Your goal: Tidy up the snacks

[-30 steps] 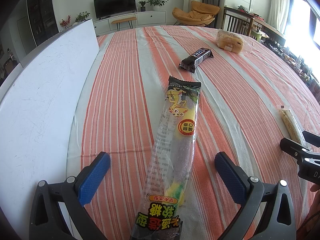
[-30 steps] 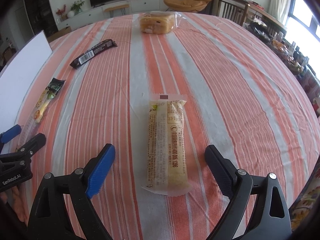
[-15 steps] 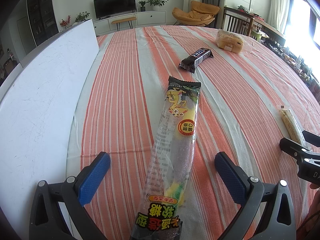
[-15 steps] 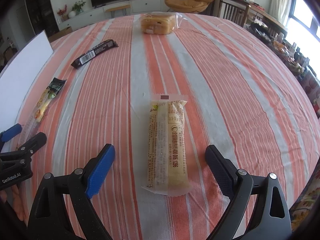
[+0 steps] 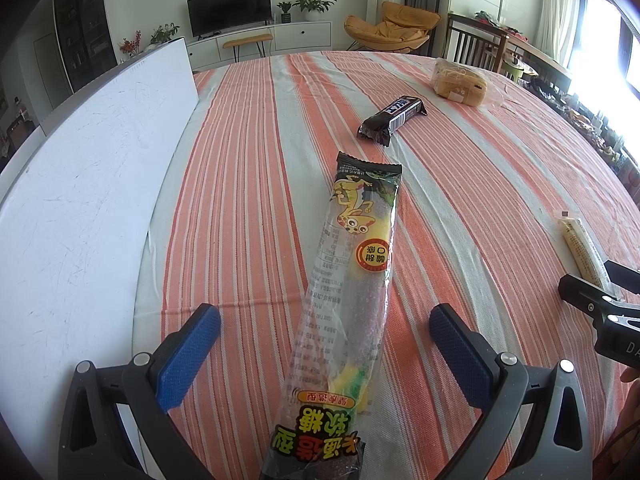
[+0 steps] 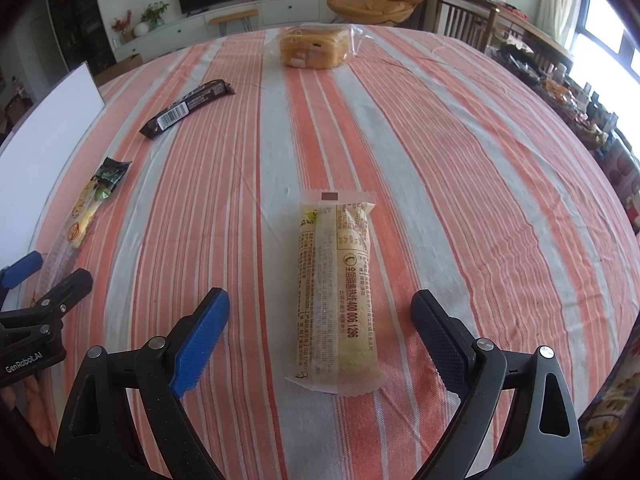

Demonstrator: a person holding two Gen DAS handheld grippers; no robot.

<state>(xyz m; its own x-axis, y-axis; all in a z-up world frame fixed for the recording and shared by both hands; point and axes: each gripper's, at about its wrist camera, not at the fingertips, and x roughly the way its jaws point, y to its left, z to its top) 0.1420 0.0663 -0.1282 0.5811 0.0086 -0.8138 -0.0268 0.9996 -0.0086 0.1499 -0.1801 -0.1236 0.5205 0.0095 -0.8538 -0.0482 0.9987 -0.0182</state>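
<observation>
- An orange-striped tabletop (image 6: 460,168) stood in a living room.
- Four snacks lay well apart: candy (image 5: 352,280), cake (image 6: 336,292), chocolate bar (image 5: 392,120), bread (image 6: 314,46) by the far edge.
- Left claw (image 5: 324,344) and right claw (image 6: 320,328) gaped, empty.

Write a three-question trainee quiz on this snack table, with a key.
1. True or false: the left gripper is shut on the long candy packet.
2. Which snack lies between the open fingers of the right gripper? A) dark chocolate bar B) beige wafer packet C) bagged bread
3. What lies along the left side of the striped tablecloth?

Key: 1 false, both grippers are open. 2 B. 3 a white board.
</observation>
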